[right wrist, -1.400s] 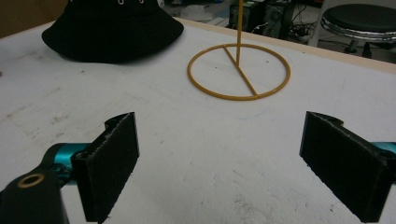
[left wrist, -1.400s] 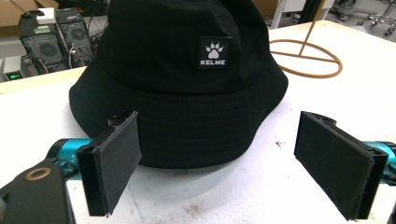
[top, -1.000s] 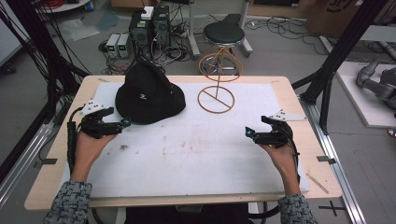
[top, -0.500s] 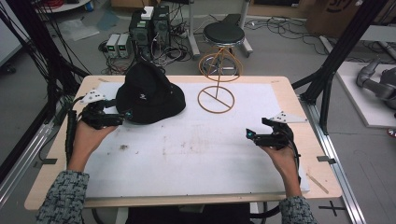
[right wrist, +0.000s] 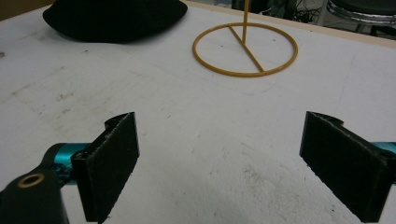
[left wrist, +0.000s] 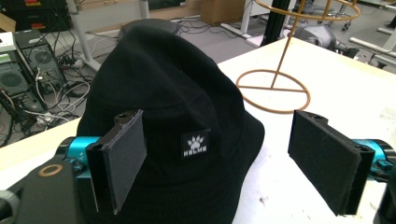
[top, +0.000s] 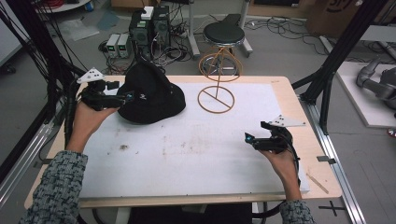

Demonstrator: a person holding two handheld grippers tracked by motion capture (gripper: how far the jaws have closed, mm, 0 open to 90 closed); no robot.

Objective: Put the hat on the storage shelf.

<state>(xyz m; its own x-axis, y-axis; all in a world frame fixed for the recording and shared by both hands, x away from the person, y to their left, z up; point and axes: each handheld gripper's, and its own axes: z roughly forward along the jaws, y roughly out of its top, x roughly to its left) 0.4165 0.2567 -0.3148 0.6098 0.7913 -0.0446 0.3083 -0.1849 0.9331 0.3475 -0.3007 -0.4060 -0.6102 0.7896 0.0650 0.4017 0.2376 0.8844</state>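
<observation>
Left tongs [top: 127,97] now up at black hat [top: 150,93] brim, spread wide; right tongs [top: 249,139] spread, well apart.

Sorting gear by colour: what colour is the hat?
Black, with a small white paw label; the hat shows best in the left gripper view.

The black hat [top: 149,95] blocks the worktop's [top: 187,154] far left, right in front of the left gripper [left wrist: 217,170] and its parted jaws. The wire stand [top: 216,91] rises just beside it, mid-rear. Bare worktop lies ahead of the right gripper [right wrist: 233,161], jaws wide.
</observation>
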